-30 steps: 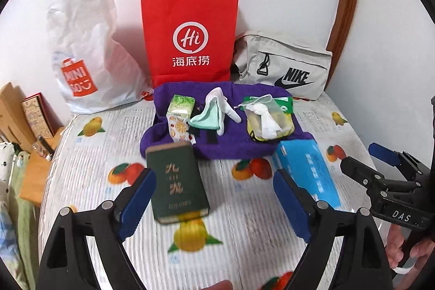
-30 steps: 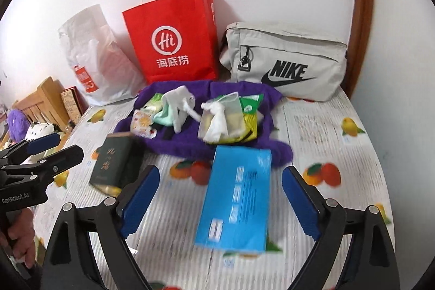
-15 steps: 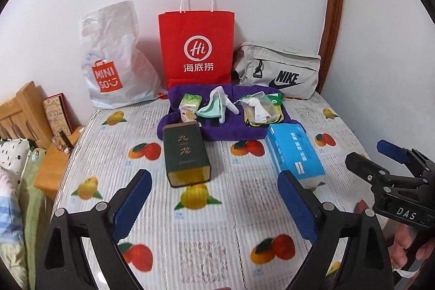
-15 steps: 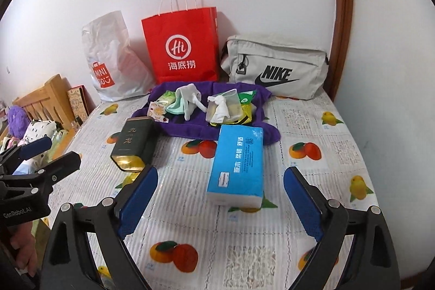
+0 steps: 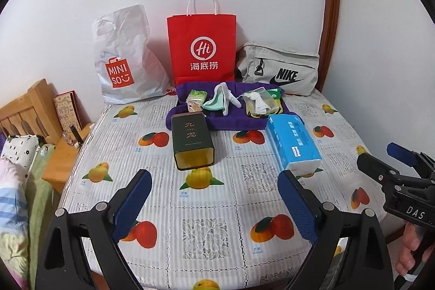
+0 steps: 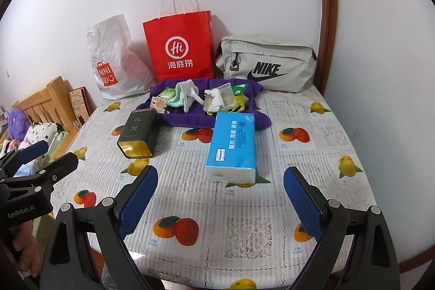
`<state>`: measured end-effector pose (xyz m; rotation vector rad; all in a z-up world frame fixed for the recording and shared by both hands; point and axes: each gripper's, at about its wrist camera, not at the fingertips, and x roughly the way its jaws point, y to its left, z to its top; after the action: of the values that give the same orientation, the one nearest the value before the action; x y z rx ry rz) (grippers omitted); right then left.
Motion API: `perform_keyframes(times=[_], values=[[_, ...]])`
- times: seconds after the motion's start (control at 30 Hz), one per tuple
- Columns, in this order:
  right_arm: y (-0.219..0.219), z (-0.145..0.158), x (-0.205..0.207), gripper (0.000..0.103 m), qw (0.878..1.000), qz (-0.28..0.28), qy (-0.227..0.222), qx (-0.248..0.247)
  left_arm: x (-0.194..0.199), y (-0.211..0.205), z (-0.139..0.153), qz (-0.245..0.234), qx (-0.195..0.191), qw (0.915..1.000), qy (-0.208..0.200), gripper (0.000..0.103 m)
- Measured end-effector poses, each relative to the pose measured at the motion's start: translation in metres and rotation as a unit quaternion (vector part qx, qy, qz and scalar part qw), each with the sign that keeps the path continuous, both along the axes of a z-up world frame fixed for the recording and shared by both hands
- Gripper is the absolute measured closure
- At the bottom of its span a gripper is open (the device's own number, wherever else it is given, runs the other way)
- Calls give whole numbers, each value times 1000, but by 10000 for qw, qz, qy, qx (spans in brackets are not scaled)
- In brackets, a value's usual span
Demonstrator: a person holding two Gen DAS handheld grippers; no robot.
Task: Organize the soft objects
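Left wrist view: left gripper (image 5: pixel 214 204) jaws wide apart, nothing between them, near the table's front edge. Tea tin (image 5: pixel 192 144) mid-table, tissue pack (image 5: pixel 292 145) beside it; purple towel (image 5: pixel 217 121) with small soft bits toward the back edge.

Right wrist view: right gripper (image 6: pixel 220 199) jaws apart, empty — tissue pack (image 6: pixel 232 146) straight ahead. Best to straddle its width and squeeze lightly — it crushes.

"MINISO" on plastic bag (image 5: pixel 119 64); "NIKE" on pouch (image 5: pixel 282 69)
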<state>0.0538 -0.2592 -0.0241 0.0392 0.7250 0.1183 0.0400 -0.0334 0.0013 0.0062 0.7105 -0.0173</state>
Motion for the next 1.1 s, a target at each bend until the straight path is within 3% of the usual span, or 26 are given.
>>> perform_keyframes(times=[1.1], values=[[20, 3, -21, 10, 9997, 196, -98, -149, -14, 0, 2, 0, 75, 10000, 25, 9]])
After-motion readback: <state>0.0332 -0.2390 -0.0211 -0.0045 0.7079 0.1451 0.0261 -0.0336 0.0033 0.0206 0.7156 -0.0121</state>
